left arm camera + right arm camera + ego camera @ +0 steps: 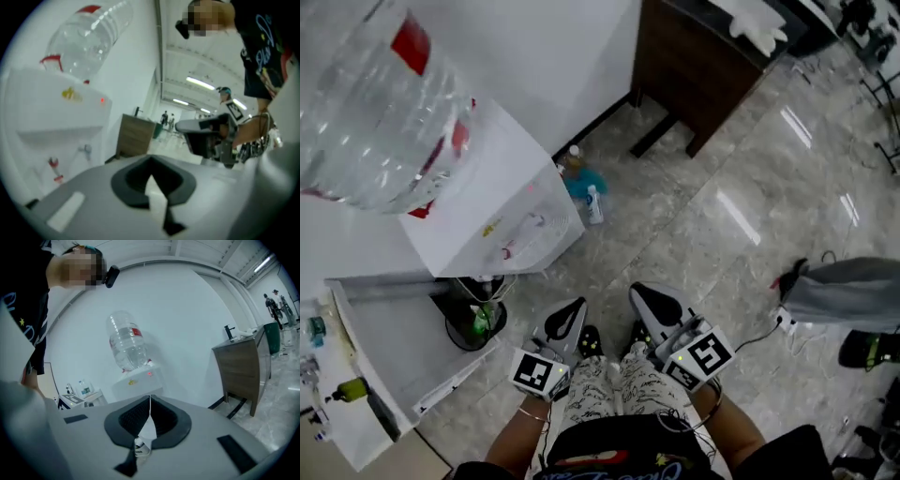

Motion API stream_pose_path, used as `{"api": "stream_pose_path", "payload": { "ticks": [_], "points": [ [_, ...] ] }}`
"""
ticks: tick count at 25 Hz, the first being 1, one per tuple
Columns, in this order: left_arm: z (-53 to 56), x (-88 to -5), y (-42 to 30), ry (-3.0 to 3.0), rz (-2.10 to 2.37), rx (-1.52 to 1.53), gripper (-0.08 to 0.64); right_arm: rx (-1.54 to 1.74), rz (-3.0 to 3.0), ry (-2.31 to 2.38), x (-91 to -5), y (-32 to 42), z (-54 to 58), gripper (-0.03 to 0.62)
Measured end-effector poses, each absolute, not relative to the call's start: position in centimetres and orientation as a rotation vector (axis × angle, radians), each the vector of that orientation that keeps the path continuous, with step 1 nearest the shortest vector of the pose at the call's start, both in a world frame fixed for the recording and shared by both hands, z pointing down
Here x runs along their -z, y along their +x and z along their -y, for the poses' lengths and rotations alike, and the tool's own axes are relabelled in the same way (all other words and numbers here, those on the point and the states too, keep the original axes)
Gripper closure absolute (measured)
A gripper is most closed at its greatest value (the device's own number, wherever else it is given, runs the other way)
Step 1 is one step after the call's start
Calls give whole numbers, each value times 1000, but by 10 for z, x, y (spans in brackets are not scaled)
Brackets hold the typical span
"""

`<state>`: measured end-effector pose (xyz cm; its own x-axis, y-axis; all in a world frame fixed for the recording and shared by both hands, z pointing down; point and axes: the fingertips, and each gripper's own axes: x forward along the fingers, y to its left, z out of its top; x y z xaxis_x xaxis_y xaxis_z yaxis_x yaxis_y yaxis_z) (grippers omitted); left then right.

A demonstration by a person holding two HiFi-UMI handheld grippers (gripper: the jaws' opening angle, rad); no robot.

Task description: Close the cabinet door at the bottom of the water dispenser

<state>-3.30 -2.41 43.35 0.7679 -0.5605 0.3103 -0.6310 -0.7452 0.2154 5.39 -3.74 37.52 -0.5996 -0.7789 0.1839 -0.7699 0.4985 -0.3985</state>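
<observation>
Approach step, I judge: the grey left gripper (566, 317) and grey right gripper (652, 300), both pressed together (empty), hang clear of the open white cabinet door (394, 364) beneath the white water dispenser (492, 202), which next needs reaching and pushing.

Looking up along the left gripper (151, 161): dark pads closed tip to tip, nothing caught between. Off to the left, white water dispenser (51, 108), towering, with a red light (102, 100) glowing on its front and a yellow mark (69, 93) just beside. Up top, clear bottle (89, 40) with a red label. Lower down, red tap (55, 166) and grey tap (85, 150) side by side. Further back, brown wooden unit (133, 136) against the wall. Over on the right, right gripper (187, 136) in a hand (251, 129), marker cube (236, 108) above it. Far behind, small figures (168, 119) under strip lights (201, 83).
</observation>
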Motion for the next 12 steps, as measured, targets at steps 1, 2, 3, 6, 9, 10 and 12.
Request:
{"api": "stream_pose_path", "payload": {
  "ticks": [1, 2, 3, 6, 9, 10, 12],
  "points": [
    [24, -406, -39, 2684, 963, -295, 563, 686, -2709, -1354, -357, 48, 35, 575],
    [24, -380, -45, 2707, 1011, -257, 563, 662, -2715, -1317, -338, 43, 35, 575],
    [22, -356, -51, 2726, 1058, -220, 563, 637, -2719, -1288, -320, 39, 34, 575],
    [0, -293, -66, 2762, 1164, -168, 563, 570, -2734, -1225, -270, 27, 23, 575],
    [-10, -251, -71, 2789, 1205, -176, 563, 516, -2724, -1074, -224, 14, 15, 575],
    [-5, -241, -75, 2793, 1239, -192, 563, 497, -2723, -1022, -211, 11, 14, 575],
    [7, -218, -86, 2780, 1336, -169, 563, 435, -2748, -968, -191, 9, 13, 575]
  ]
}}
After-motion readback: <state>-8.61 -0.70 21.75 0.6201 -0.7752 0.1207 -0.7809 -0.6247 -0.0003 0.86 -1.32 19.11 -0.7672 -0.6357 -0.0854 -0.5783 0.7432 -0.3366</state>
